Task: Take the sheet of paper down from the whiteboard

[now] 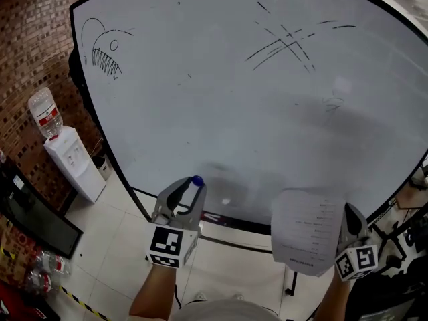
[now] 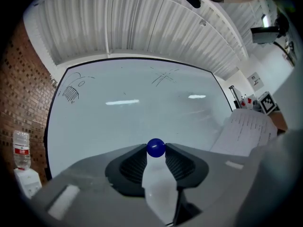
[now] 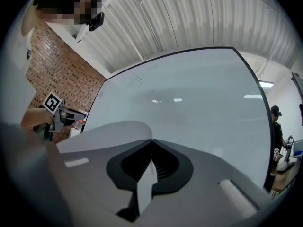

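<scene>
The sheet of paper is off the whiteboard and hangs low at the right, below the board's bottom edge. My right gripper is shut on its right edge. In the right gripper view the jaws meet on the sheet, which curls away to the left. My left gripper is below the board's lower edge, shut on a round blue magnet. In the left gripper view the blue magnet sits pinched between the pads, and the paper shows at the right.
The whiteboard carries a fish sketch and crossed pen strokes. A water dispenser with a bottle stands by the brick wall at the left, a black screen below it. A person stands far right of the board.
</scene>
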Available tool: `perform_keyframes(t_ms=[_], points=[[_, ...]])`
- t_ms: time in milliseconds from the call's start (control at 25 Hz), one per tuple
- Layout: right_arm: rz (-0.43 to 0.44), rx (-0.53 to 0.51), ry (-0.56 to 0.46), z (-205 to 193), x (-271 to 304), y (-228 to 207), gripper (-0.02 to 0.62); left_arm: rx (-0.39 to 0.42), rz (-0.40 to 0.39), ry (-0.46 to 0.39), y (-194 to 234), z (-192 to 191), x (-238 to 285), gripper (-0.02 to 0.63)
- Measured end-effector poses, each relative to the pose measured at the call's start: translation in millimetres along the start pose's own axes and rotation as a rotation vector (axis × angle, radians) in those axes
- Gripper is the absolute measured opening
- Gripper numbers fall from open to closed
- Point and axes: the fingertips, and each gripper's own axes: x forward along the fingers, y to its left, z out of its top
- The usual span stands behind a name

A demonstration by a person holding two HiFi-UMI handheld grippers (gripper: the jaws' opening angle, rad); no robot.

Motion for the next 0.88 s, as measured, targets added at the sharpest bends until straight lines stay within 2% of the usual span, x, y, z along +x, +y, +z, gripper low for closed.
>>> perform_keyframes(t_ms=[320,880], points=[[0.014,-0.082,0.115,-42.9,11.3,11.4,0.006,0.01,-0.024,0.023,-13.6,-11.8,6.9,0.133],[0.016,-0.064,0.107,-44.2,18.3,13.3,0.006,0.006,-0.025,0.028,-11.5,-16.1,9.5,0.133]])
